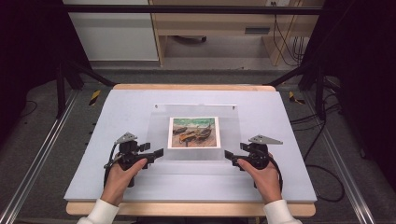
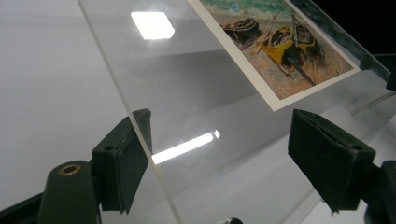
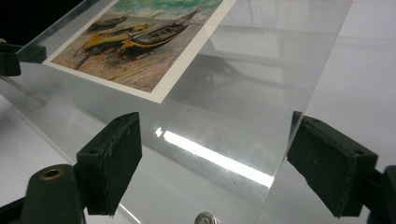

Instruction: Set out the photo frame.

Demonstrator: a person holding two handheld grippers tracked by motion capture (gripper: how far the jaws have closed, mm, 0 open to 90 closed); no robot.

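One clear acrylic sheet (image 1: 196,133) is lying on the worktop (image 1: 116,112), one boat picture (image 1: 194,132) is sitting on it, and two tongs, left (image 1: 158,153) and right (image 1: 229,155), are flanking it.

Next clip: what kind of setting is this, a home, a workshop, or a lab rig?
Most likely a lab recording station. A black metal frame surrounds a table topped with a plain white board, loose cables trail on the floor, and a person's hands hold the left gripper and right gripper.
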